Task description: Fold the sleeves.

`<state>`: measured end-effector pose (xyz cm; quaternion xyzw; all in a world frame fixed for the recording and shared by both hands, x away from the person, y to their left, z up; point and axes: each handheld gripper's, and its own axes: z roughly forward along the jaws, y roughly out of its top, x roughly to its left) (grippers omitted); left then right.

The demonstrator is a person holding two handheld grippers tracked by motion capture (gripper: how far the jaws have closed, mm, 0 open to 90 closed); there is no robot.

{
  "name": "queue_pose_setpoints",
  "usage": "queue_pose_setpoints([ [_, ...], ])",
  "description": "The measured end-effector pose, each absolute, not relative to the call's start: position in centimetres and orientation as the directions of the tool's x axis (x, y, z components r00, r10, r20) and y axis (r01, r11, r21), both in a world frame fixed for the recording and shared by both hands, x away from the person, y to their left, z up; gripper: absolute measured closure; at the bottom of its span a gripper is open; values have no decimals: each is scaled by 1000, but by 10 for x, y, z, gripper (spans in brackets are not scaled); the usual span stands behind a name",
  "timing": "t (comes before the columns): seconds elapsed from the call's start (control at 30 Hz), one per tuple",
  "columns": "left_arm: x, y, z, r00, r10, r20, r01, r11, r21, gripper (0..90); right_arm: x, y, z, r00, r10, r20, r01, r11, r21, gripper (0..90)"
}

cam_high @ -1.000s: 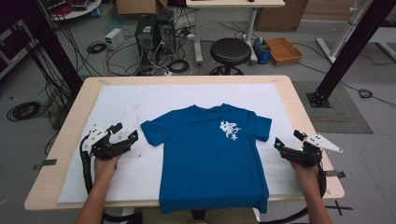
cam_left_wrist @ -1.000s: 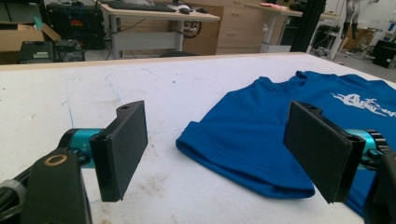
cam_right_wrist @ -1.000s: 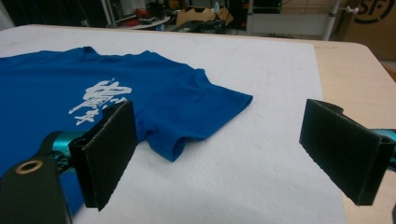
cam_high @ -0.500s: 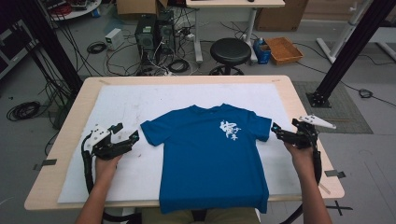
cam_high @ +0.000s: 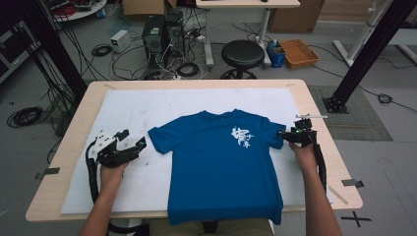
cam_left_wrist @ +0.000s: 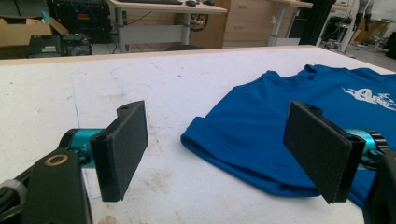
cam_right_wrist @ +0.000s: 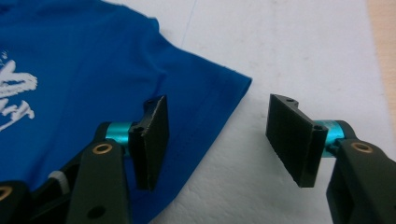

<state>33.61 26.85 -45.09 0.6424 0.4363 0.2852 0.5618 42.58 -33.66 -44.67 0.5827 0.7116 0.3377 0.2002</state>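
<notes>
1. On the white sheet (cam_high: pixel 123 113) that covers the bench (cam_high: pixel 69 142), a blue T-shirt (cam_high: pixel 221 167) lies flat, front up, near the middle, its hem hanging over the near edge.
2. A white print (cam_high: pixel 242 136) sits on the chest, on the right side of the shirt.
3. The left gripper (cam_high: pixel 134 141) rests on the sheet just left of the shirt's left sleeve (cam_left_wrist: pixel 224 135), apart from it; the person's left hand (cam_high: pixel 113 172) holds it from the near side.
4. Its fingers (cam_left_wrist: pixel 123 147) are spread wide with nothing between them; in the left gripper view the sleeve lies beyond them.
5. The right gripper (cam_high: pixel 284 133) is at the tip of the right sleeve (cam_right_wrist: pixel 205 93), held by the right hand (cam_high: pixel 302 152).
6. Its fingers (cam_right_wrist: pixel 152 140) have just been closing and stand partly spread; in the right gripper view one is over the blue cloth and the other over bare sheet, so the sleeve's hem runs between them.
7. They seem not to press the cloth, though the angle makes contact hard to judge.
8. Beyond the far edge of the bench, a black stool (cam_high: pixel 242 54) stands on the floor among cables.
</notes>
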Motion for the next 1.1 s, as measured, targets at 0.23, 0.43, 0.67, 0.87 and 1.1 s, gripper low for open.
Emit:
queue_pose_setpoints([
  [0.23,337,269,-451,453,882,-129,251,12,968,221,426,-323,-447,-300,954,-7,655,212,725,769],
  [0.43,337,269,-451,452,883,-128,254,10,967,221,430,-317,-434,-293,956,28,663,182,726,875],
  [0.67,338,269,-451,451,882,-135,260,14,966,221,423,-259,-403,-453,891,-9,549,287,785,874],
  [0.87,338,268,-451,454,882,-125,258,4,966,221,416,-226,-396,-557,827,77,513,270,815,640],
  [1.1,338,268,-451,456,881,-122,258,1,966,221,415,-266,-404,-376,925,47,600,204,773,737],
])
